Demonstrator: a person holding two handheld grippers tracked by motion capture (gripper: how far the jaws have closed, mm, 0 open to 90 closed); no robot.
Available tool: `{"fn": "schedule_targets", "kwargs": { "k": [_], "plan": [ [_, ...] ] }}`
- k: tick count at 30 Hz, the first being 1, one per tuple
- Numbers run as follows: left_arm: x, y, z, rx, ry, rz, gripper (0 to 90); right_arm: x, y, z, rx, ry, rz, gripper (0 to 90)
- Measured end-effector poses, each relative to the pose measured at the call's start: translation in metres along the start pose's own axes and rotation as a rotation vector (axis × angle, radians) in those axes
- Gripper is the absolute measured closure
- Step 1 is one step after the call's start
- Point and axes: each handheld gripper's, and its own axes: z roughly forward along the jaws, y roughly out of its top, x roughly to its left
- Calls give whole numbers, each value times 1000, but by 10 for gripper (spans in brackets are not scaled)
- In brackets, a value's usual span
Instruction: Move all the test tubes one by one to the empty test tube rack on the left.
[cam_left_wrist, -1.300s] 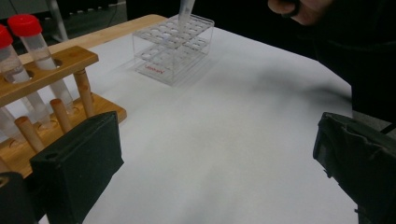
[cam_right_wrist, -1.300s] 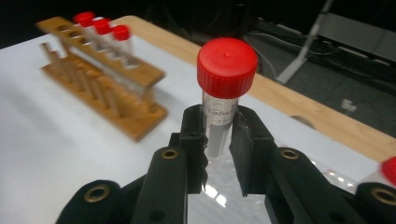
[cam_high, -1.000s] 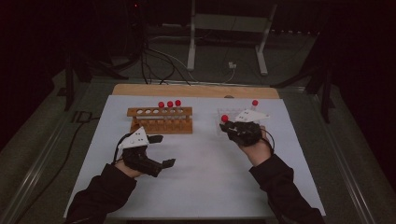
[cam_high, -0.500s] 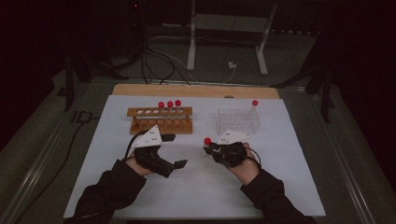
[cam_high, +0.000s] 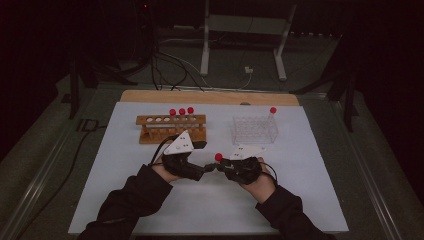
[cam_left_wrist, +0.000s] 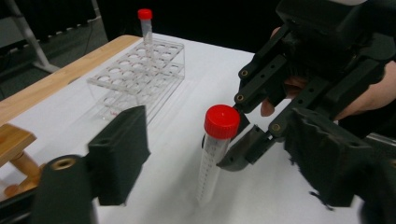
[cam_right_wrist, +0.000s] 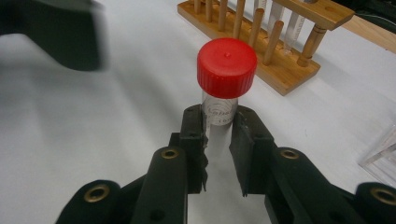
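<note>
I'm clamping the tube (cam_right_wrist: 219, 100) in my right gripper (cam_right_wrist: 218, 135); left gripper (cam_left_wrist: 224, 154) closing, still apart — misjudging the handover drops it.

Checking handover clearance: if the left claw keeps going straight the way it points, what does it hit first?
Most likely the red-capped tube, held upright by the right claw. It stands between the left claw's jaws, which have just been closing without touching it yet. Depth is uncertain.

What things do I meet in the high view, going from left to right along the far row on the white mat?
Wooden rack with three red-capped tubes → clear plastic rack → single red-capped tube at its right end.
</note>
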Motion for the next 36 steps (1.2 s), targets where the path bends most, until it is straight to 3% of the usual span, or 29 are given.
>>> {"fn": "schedule_targets", "kwargs": {
  "k": [11,20,32,34,36],
  "plan": [
    [-2,2,20,25,-2,50,527,1,0,-2,-3,7,0,753],
    [-2,1,25,41,-24,74,685,0,1,-3,-7,5,1,753],
    [-1,5,22,47,-12,87,714,-2,1,-5,-23,17,21,735],
    [1,6,19,49,-6,82,715,-3,2,-7,-34,17,27,658],
    [2,7,16,51,2,81,715,-4,3,-11,-47,7,32,638]
  ]
}}
